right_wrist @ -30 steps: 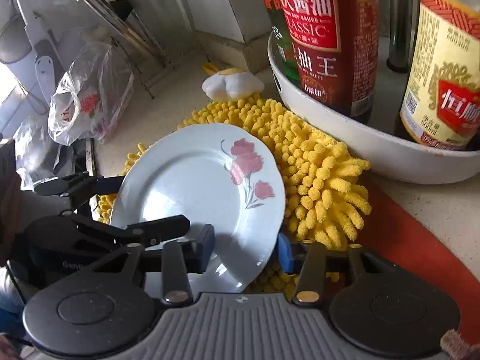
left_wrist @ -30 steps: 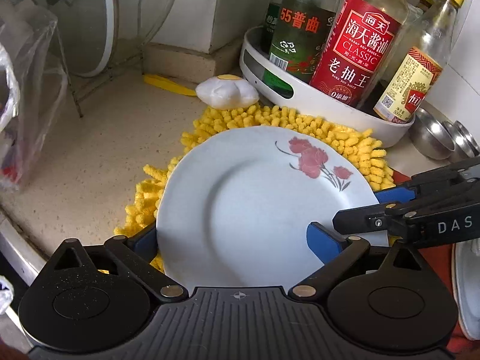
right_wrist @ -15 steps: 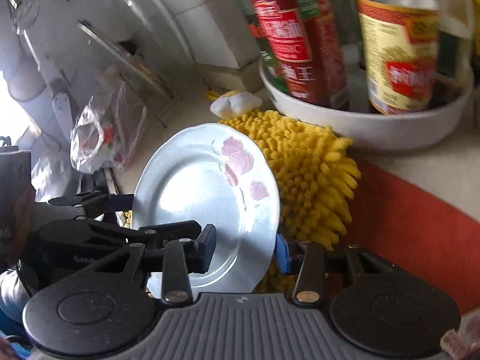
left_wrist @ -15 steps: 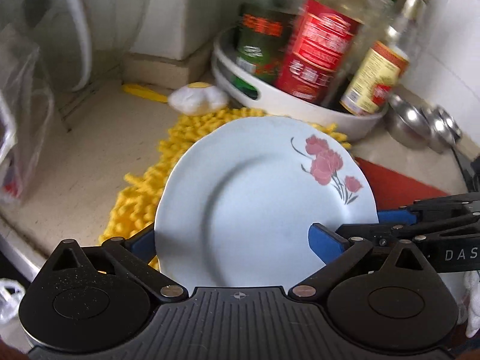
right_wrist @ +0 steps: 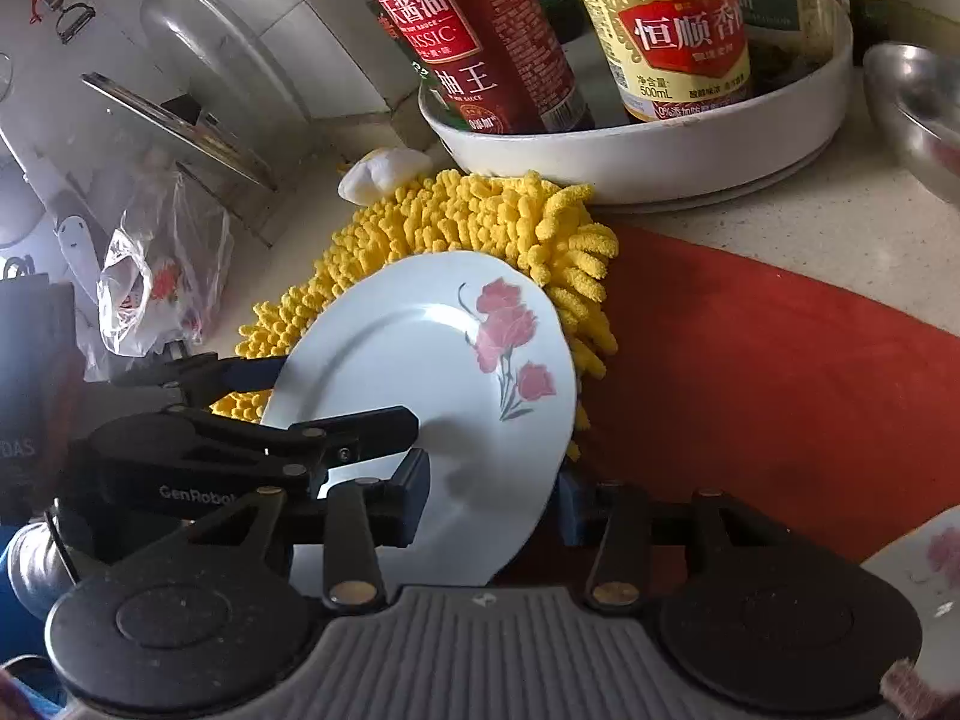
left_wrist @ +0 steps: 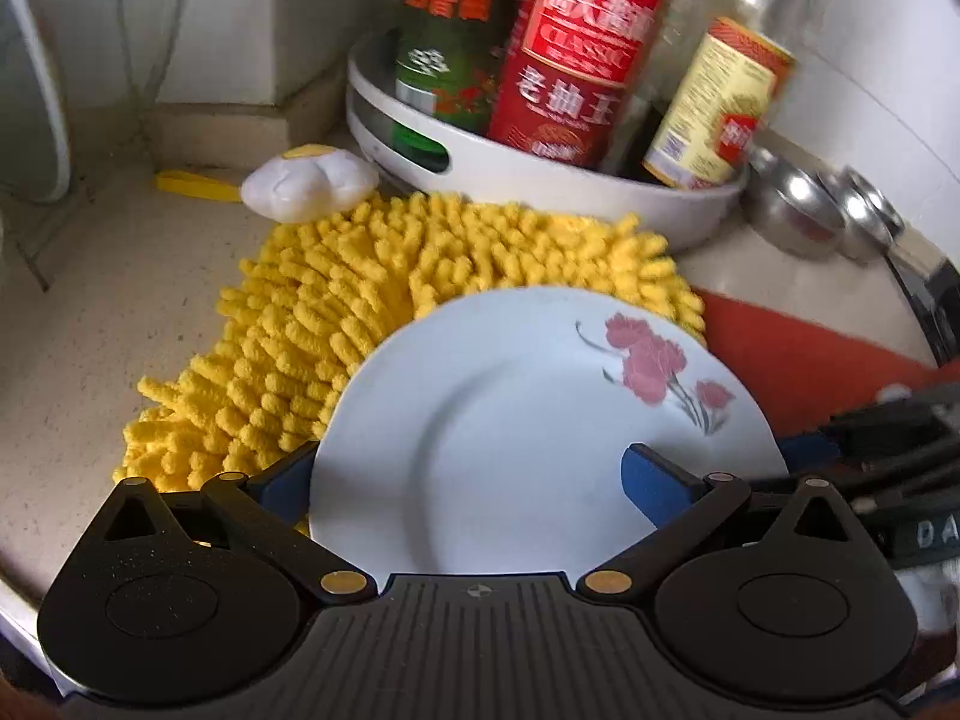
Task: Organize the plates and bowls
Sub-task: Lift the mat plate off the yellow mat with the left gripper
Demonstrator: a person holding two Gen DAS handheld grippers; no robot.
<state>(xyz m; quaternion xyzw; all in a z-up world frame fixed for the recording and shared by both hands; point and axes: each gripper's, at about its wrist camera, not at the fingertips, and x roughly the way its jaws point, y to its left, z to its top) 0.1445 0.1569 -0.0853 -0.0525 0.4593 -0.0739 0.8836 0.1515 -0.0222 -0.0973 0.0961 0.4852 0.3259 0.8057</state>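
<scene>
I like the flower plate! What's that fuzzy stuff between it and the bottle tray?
A yellow chenille mat lies between the plate and tray, shown in both views.

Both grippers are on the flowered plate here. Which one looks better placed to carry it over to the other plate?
Right, probably. The other plate shows only at the right gripper's near right, beyond the red mat. The left gripper holds the flowered plate on the yellow-mat side, farther away.

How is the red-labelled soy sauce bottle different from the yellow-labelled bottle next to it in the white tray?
The red-labelled soy sauce bottle has a red wrapper with white characters; the yellow-labelled bottle has a cream-yellow label with a red panel. In the left wrist view the red-labelled one looks wider, while the yellow-labelled one looks slimmer, with clear glass visible above its label. Both stand upright, side by side, in the round white tray.
</scene>
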